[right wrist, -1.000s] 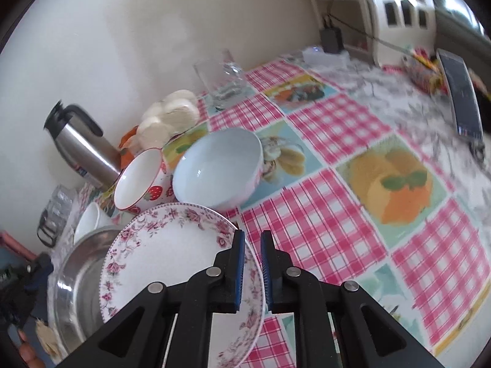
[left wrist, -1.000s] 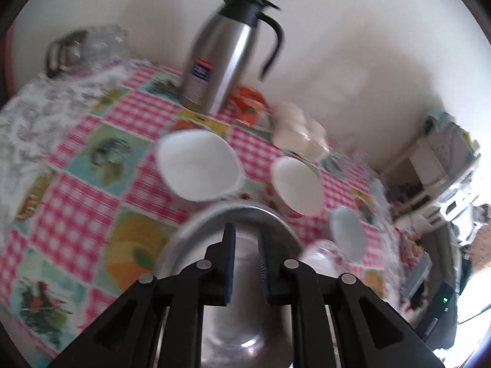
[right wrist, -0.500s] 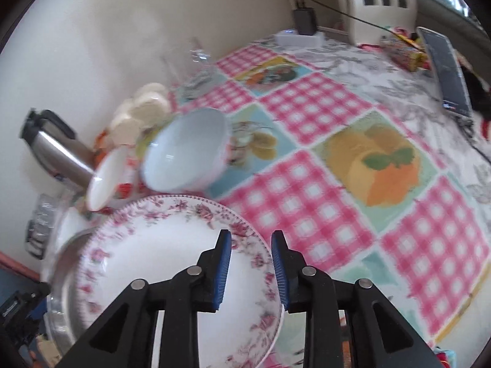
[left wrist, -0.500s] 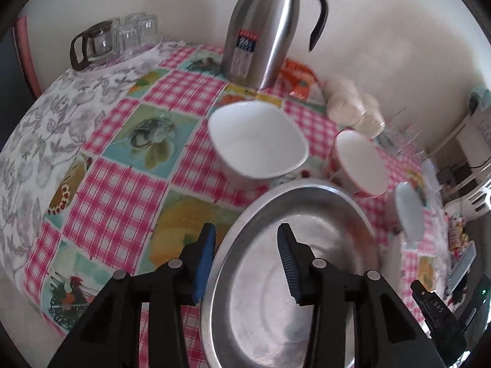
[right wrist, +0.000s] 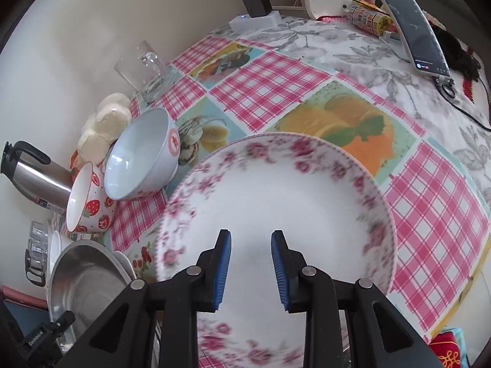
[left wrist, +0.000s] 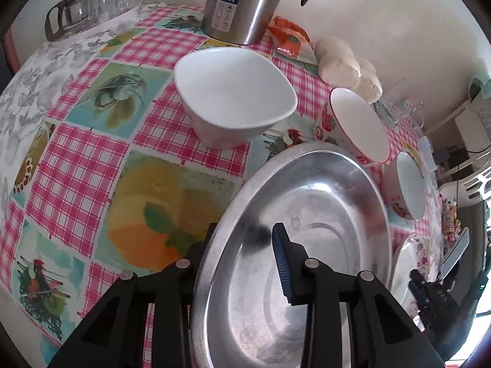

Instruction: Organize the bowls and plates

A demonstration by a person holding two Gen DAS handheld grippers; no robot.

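A big steel basin (left wrist: 322,214) sits at the table's near edge. My left gripper (left wrist: 245,230) straddles its left rim, one finger outside and half hidden, the other inside. The jaws are closing and a gap still shows at the inner pad. To the right, a pink-flowered plate (right wrist: 276,190) lies under my right gripper (right wrist: 251,236), which is open with no pad pressing on anything. Behind stand a white squarish bowl (left wrist: 236,92), a strawberry bowl (left wrist: 356,122) and a pale blue bowl (right wrist: 141,156).
A steel thermos (left wrist: 245,3), buns (left wrist: 346,64) and a glass mug (right wrist: 144,70) line the wall. Glass cups (left wrist: 92,3) stand at the far left. A phone (right wrist: 414,30) and a charger (right wrist: 256,0) with its cable lie at the far right.
Both grippers have gone from shut to open. The left one sank toward the steel basin and now straddles its rim. The right one moved closer over the flowered plate.
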